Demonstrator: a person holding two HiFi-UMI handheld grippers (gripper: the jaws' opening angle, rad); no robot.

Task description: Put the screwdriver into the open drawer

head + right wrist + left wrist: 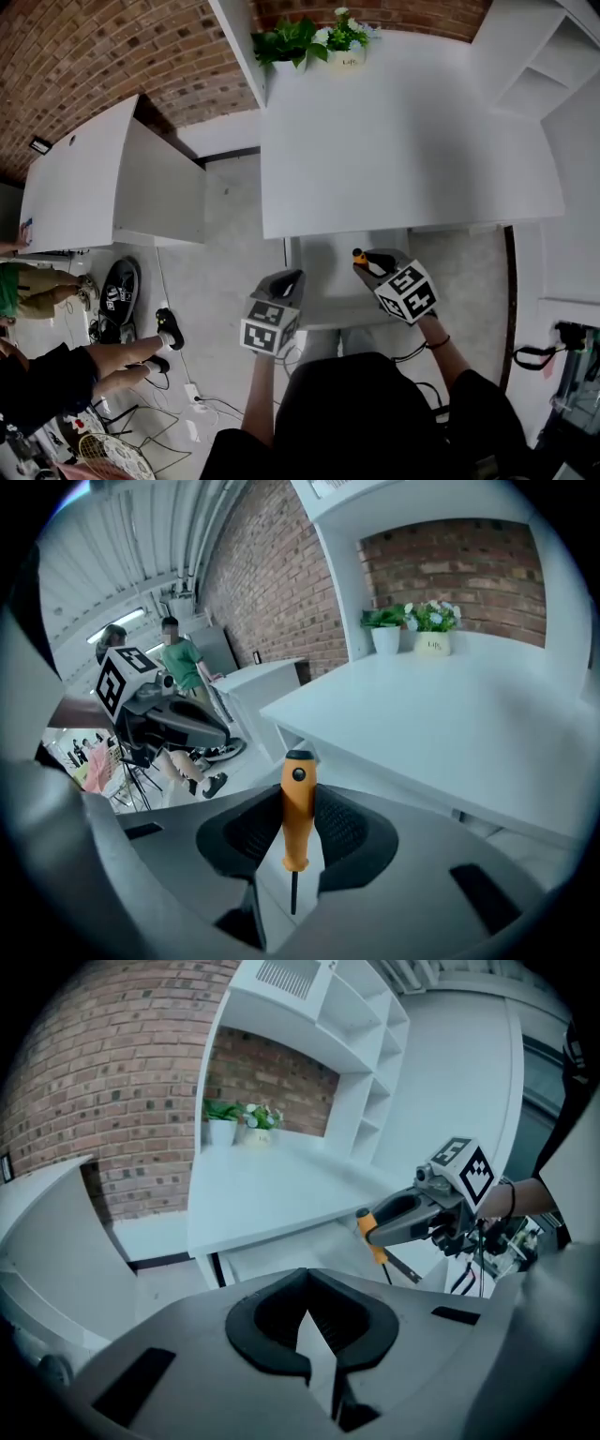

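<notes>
The screwdriver [298,808] has an orange handle and a thin dark shaft, and my right gripper [298,829] is shut on the handle. In the head view the right gripper [367,263] holds the screwdriver [359,254] over the right part of the open white drawer [323,270], which sticks out from under the white desk [403,141]. My left gripper [287,283] hangs at the drawer's left edge, shut and with nothing in it. The left gripper view shows its own pads [267,1349] and, to the right, the right gripper [382,1228] with the screwdriver [372,1235] above the drawer [281,1255].
Two potted plants [319,42] stand at the desk's far edge against a brick wall. White shelves [544,70] rise at the right. A second white desk [84,178] stands to the left. People's legs [122,356] and cables [202,403] are on the floor at the left.
</notes>
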